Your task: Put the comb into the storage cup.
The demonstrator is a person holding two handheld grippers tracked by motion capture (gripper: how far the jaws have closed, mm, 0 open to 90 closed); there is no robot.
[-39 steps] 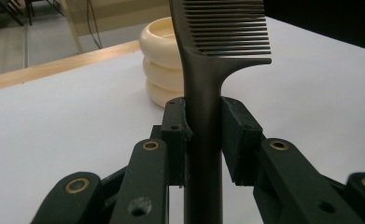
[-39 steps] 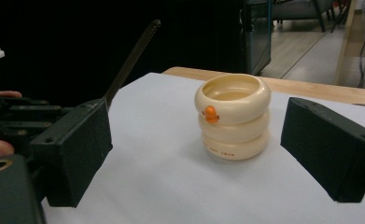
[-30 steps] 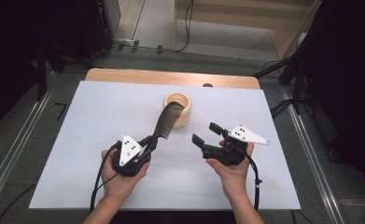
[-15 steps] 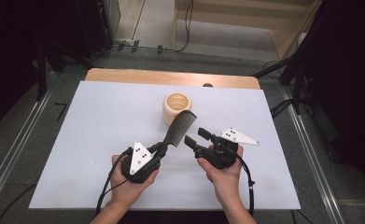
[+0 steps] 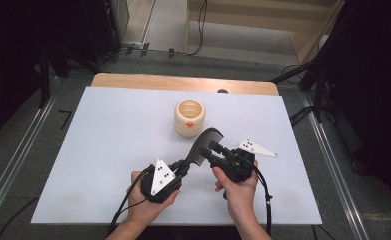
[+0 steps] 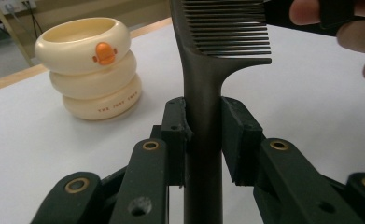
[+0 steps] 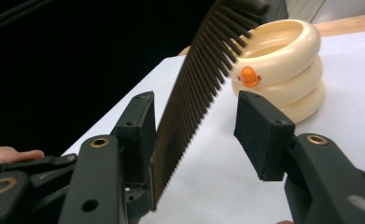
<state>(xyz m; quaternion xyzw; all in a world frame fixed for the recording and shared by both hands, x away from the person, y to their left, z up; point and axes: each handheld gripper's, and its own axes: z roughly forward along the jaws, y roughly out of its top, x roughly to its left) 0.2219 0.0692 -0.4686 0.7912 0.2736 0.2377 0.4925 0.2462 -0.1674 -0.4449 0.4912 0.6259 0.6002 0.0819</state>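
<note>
On the cream holder [image 6: 87, 70], a stack of three rounded rings with an orange duck-bill mark on the top ring, I can read small lettering on the bottom ring; it seems to say "THE JUST SWIM", though the print is too fine to be sure. The holder stands upright on the white table [image 5: 108, 145], beyond both of my grippers.

My left gripper [image 6: 203, 135] is clamped tight on the handle of the black comb [image 6: 203, 93], a pad pressing each side of the shaft, with the toothed head rising above my jaws. In the high view the comb slants up from my left gripper [image 5: 183, 167] toward the right, its head lying just short of the holder and lifted off the table.

My right gripper [image 7: 196, 135] stands partly open, and its jaws have just been closing. The comb's teeth run between them: the left pad sits right against the comb's spine, while the right pad is well clear of the teeth tips.
</note>
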